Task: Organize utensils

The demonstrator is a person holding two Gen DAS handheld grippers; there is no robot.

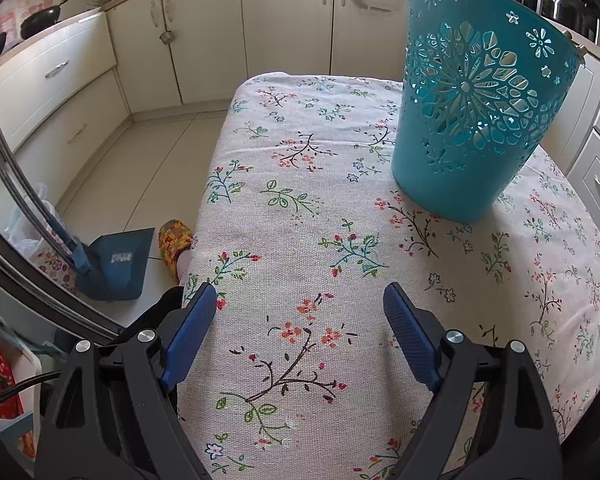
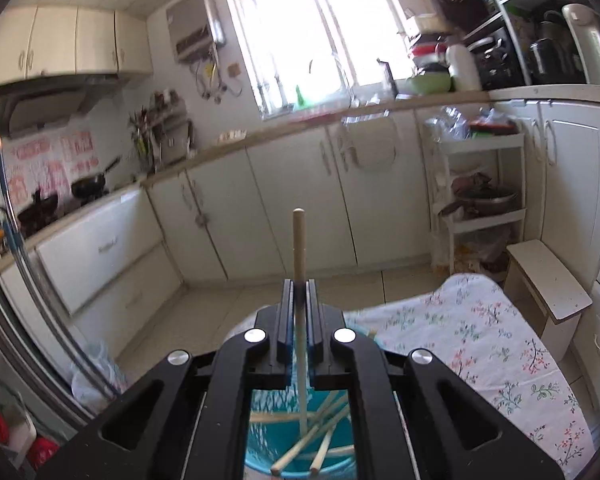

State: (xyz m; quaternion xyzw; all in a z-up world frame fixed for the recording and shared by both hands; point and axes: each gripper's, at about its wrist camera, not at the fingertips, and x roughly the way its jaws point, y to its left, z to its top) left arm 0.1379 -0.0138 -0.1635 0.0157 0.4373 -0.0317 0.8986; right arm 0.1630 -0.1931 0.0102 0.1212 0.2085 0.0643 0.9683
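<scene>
A teal perforated basket (image 1: 476,112) stands on the floral tablecloth (image 1: 300,240) at the far right of the left wrist view. My left gripper (image 1: 300,308) is open and empty, low over the cloth in front of the basket. My right gripper (image 2: 299,292) is shut on a wooden chopstick (image 2: 299,240), held upright above the basket (image 2: 260,432). The chopstick's lower part reaches down into the basket, where several other chopsticks (image 2: 320,436) lie crossed.
Cream kitchen cabinets (image 1: 204,40) line the walls beyond the table. A blue dustpan (image 1: 120,260) and a slippered foot (image 1: 174,240) are on the floor at the table's left. A small stool (image 2: 548,280) and a white shelf rack (image 2: 480,200) stand at the right.
</scene>
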